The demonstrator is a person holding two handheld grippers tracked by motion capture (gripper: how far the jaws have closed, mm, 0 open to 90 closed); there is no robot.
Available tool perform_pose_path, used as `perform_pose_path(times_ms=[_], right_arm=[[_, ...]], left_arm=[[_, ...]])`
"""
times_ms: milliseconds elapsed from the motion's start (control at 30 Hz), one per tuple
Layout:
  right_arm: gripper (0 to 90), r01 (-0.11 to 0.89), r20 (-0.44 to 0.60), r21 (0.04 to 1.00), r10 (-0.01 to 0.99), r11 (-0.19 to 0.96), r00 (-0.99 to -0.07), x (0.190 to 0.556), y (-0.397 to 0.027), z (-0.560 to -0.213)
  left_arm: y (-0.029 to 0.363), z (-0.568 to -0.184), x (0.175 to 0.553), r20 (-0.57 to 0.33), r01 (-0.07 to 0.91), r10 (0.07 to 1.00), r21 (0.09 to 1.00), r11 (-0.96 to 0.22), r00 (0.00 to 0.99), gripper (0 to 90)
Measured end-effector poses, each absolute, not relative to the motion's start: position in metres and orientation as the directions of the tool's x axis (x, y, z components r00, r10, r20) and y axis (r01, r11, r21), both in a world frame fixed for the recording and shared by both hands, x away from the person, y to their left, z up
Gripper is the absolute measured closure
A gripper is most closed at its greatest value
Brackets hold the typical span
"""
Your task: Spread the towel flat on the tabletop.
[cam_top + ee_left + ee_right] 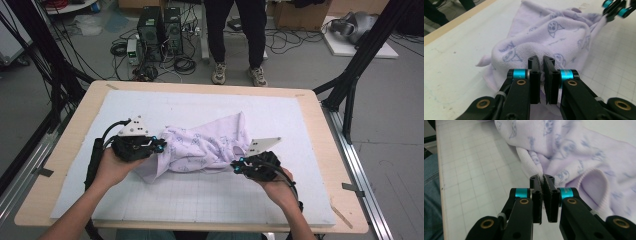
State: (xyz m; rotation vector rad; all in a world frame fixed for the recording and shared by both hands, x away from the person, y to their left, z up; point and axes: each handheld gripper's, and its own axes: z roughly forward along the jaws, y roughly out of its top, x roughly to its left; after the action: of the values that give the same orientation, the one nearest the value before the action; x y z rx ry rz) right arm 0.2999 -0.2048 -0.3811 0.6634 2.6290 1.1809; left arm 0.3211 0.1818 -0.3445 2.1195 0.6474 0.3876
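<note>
Left gripper (541, 62) and right gripper (542, 180) each pinch opposite edges of the lilac cloth (200, 147) between them.

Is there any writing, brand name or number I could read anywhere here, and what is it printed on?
None can be read.
Purple cloth: blue cartoon faces and scribbled marks beside them, perhaps letters, too blurred to read.
Blue ring on the right tool: small dark print, too small to read.
Grid mat: lines, no numbers visible.
Computer towers on the floor: no legible label.
</note>
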Motion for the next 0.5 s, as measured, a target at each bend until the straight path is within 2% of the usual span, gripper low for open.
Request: perform_pose_path(times_ms=[133,267,333,400,500], right_arm=[[86.5,0.354,0.011,0.727,0.506,0.588,-0.862,0.304,-0.225,-0.378],[85.1,0.399,0.025,0.696,0.535,0.597,-0.844,0.317,-0.228,-0.391],[77.0,0.409,0.041,0.695,0.536,0.591,-0.843,0.32,-0.222,-0.395],[74.3,0.392,0.037,0.712,0.527,0.582,-0.849,0.317,-0.217,-0.393],[71.9,0.341,0.026,0.747,0.488,0.571,-0.873,0.308,-0.207,-0.385]], left_arm=[[0.182,-0.354,0.335,0.043,0.336,0.593,0.79,-0.512,0.804,84.1],[0.177,-0.368,0.35,0.027,0.377,0.593,0.748,-0.546,0.805,82.9],[0.176,-0.367,0.349,0.01,0.386,0.594,0.751,-0.535,0.805,72.7],[0.177,-0.361,0.341,0.02,0.357,0.578,0.769,-0.531,0.816,63.0],[0.176,-0.354,0.325,0.027,0.318,0.541,0.785,-0.532,0.84,55.0]])
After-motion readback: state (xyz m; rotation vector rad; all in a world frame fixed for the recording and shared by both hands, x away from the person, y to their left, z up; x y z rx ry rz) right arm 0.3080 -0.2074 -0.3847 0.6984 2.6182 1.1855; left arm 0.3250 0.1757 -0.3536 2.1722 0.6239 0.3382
